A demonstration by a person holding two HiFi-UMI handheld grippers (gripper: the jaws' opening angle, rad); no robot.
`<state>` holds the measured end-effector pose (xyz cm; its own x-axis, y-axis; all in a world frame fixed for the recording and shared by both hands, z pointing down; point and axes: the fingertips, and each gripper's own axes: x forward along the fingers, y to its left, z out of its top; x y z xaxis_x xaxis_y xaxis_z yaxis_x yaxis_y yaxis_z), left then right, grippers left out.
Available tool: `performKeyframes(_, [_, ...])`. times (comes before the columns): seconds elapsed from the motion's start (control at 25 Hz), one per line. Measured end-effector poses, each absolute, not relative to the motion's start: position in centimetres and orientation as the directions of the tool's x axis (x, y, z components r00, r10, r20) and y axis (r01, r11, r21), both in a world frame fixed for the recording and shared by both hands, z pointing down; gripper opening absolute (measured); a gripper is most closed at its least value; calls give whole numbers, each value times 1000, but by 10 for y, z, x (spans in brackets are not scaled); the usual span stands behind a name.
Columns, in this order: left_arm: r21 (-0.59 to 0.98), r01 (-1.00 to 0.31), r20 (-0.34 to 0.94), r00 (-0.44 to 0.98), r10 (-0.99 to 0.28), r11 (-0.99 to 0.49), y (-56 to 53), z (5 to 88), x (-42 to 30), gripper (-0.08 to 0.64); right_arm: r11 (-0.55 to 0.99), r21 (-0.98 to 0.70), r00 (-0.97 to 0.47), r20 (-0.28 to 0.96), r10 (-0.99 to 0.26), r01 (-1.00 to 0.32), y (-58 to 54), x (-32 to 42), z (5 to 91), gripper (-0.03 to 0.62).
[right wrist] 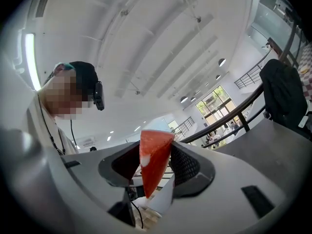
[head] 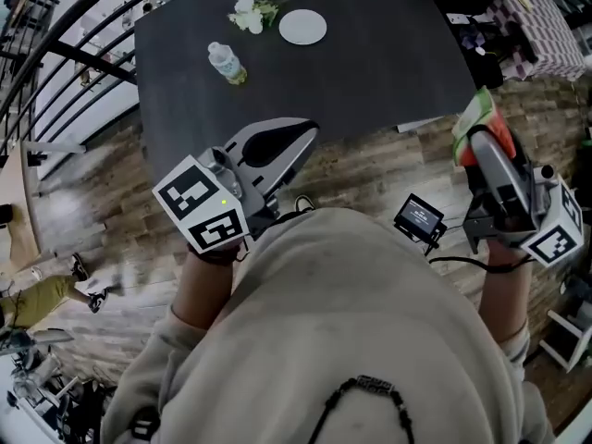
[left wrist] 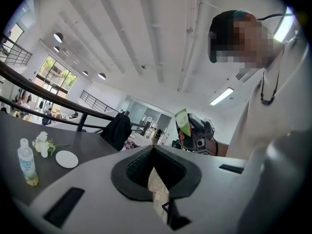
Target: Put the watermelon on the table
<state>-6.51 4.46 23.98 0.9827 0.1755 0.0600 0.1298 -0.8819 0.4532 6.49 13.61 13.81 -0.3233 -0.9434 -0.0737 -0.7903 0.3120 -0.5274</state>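
Watermelon wedge (right wrist: 152, 165) clamped in right claw (head: 479, 137), off the desk (head: 370, 63).
Wedge stands rind uppermost between the jaws, over the wooden floor (head: 370, 178) just beside the desk's near right corner. Left claw (head: 307, 135) is pinched together, nothing in it, at the desk's near edge. Bottle (head: 226, 63), white flowers (head: 250, 13) and plate (head: 302, 27) sit at the far left, well apart.

The right gripper (right wrist: 155, 165) has smooth, matt grey plastic shells and black pads (right wrist: 187, 165) with a fine ribbed texture. Between its jaws, the red wedge of watermelon (right wrist: 153, 162) shows slightly glossy flesh and a smooth green rind.

Beyond the jaws:
- dark grey rectangular table (head: 370, 54): matt
- round white plate (head: 302, 27): smooth
- clear plastic bottle (head: 226, 63): glossy

Below the jaws, the brown wood-plank floor (head: 120, 239) has a satin sheen.
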Motion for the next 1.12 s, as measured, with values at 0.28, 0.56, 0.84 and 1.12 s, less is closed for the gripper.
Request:
performKeyframes(0.28, [469,50,107,988,113,-882,9,264,-101,-9,374,-537,-403,-68,-912,-756,79,41,145,202])
performKeyframes(0.56, [477,-17,125,991,49,-879,1,268,-109,-10,438,-544,-479,-74,-875,-716,51,40,145,202])
performKeyframes(0.84, [457,-61,149,989,9,-887,-4,264,-74,-9,491,-550,-521,-115,-846,-676,39,78,145,202])
performKeyframes(1.12, [431,-38,163,986,36,-902,0,249,14,-9,482,-566,-494,-146,-857,-669,54,163,142,202])
